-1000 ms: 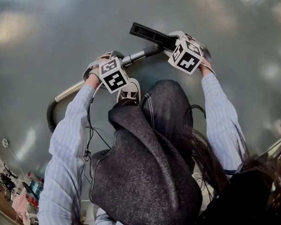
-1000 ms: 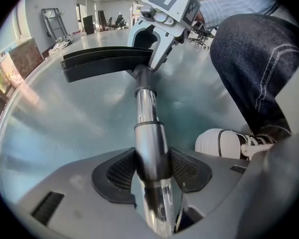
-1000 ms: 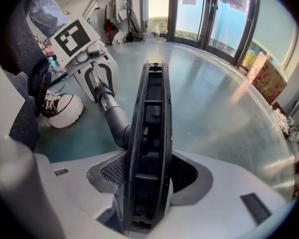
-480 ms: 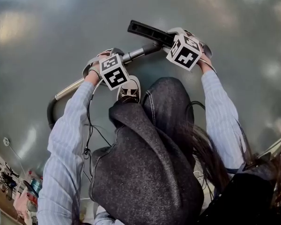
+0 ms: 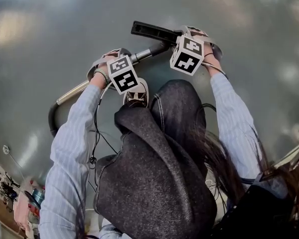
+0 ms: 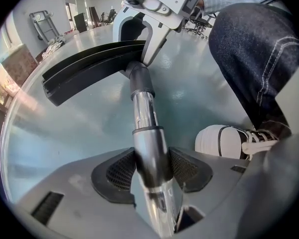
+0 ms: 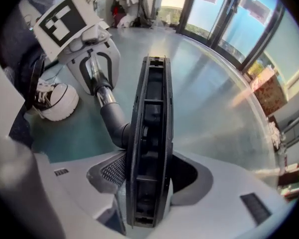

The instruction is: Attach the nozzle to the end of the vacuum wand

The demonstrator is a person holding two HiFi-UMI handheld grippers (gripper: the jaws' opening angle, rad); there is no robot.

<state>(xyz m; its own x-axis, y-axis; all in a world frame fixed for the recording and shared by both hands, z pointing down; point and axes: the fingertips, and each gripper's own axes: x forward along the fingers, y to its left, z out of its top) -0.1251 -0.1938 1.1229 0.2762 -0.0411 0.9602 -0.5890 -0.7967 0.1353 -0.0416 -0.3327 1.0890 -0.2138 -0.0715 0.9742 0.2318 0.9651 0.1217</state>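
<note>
Nozzle gripped across its body by right gripper jaws, neck meeting end of wand. Wand clamped tight in left gripper jaws. Joint perhaps not fully seated yet. Danger of crooked push: neck jamming at an angle, or smooth metal tube slipping through pads. Danger also of nozzle dropping to floor if released too early.

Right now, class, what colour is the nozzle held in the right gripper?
Black. The nozzle shows best in the right gripper view.
</note>
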